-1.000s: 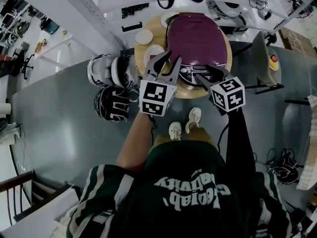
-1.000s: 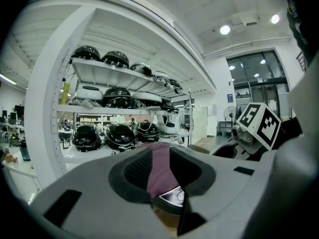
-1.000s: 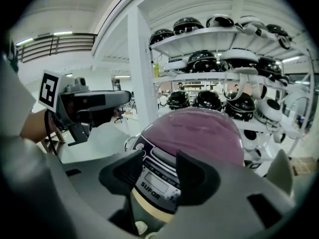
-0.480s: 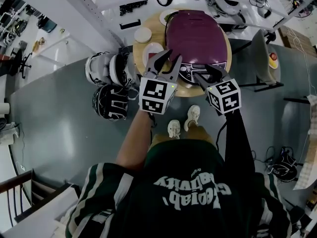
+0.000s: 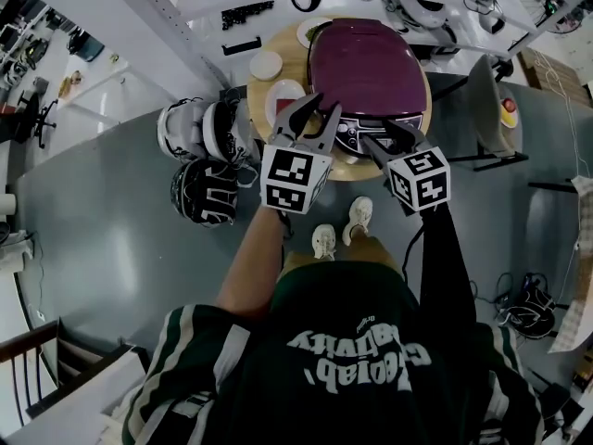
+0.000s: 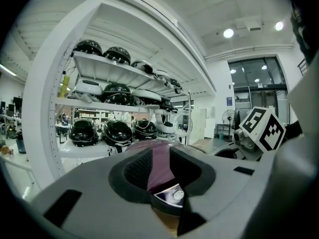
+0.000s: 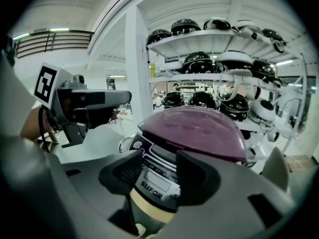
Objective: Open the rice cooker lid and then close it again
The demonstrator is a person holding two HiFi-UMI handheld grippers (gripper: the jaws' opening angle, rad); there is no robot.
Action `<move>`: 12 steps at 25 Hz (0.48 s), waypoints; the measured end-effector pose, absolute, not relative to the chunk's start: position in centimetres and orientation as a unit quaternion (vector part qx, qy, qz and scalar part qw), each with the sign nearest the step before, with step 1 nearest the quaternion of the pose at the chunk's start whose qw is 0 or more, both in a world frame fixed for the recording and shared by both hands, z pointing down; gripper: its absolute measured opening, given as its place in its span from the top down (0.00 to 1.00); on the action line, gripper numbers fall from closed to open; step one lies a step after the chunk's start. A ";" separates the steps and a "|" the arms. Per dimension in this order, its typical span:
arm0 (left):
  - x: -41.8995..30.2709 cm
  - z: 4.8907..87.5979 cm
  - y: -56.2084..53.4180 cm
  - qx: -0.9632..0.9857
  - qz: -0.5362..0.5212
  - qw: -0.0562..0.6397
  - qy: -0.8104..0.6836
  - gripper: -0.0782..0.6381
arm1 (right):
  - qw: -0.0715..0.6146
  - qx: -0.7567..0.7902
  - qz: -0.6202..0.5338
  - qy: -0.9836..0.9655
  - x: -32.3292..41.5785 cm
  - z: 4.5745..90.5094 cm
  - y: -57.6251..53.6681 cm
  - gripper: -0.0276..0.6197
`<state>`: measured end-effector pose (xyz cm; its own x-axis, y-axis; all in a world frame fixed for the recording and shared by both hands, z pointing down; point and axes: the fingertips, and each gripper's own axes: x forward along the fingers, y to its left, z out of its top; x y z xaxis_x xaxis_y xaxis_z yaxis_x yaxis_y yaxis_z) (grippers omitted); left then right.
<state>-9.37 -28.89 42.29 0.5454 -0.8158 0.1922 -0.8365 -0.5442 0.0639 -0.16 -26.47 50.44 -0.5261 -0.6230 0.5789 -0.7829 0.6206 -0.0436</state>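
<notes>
The rice cooker (image 5: 369,68) stands on a round wooden table (image 5: 345,168), its purple lid down and its control panel (image 5: 357,135) facing me. My left gripper (image 5: 312,119) hovers at the cooker's front left, jaws apart with nothing between them. My right gripper (image 5: 393,140) hovers at the front right over the panel, also open and empty. In the left gripper view the purple lid (image 6: 160,159) and a silver button (image 6: 177,195) show through the open left gripper (image 6: 160,171). In the right gripper view the cooker (image 7: 194,128) fills the space beyond the right gripper (image 7: 157,176); the left gripper (image 7: 84,101) is at the left.
Two white dishes (image 5: 267,66) (image 5: 285,97) sit on the table left of the cooker. Helmets (image 5: 199,130) (image 5: 206,193) lie on the floor at the left. Shelves with helmets (image 6: 104,91) stand behind. A stand with a red button (image 5: 508,109) is at the right.
</notes>
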 end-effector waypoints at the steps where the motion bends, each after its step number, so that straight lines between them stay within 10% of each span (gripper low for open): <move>1: -9.5 42.3 -28.9 0.876 0.070 0.074 -0.472 0.75 | 0.265 0.409 0.151 -0.860 -0.2 50.5 -26.5 0.62; 12: -10.5 42.3 -29.2 0.873 0.069 0.076 -0.477 0.75 | 0.266 0.410 0.155 -0.858 -0.5 50.6 -26.8 0.62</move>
<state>-10.46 -29.18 42.35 0.5355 -0.8224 0.1921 -0.8432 -0.5334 0.0670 -0.52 -26.82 50.61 -0.5223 -0.6220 0.5834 -0.7870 0.6150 -0.0489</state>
